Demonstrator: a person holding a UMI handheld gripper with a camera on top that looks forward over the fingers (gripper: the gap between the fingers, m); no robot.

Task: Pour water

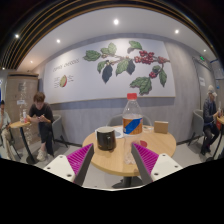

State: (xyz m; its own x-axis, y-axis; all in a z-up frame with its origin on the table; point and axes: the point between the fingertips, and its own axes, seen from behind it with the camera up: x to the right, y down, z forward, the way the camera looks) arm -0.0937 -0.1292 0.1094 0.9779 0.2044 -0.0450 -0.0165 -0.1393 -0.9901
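We are holding the gripper (112,163) with fingers spread wide, gripping nothing. The bottle (132,114) is standing upright on the round table (125,157) beyond the fingers, slightly right; the dark cup (106,138) is sitting just left of it.

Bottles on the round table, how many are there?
1. The bottle stands upright on the table, beside a dark cup, beyond the open jaws. None other shows.

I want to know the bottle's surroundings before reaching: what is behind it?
Behind the bottle stands a chair, then the wall with a leaf mural. The bottle covers what lies directly behind it.
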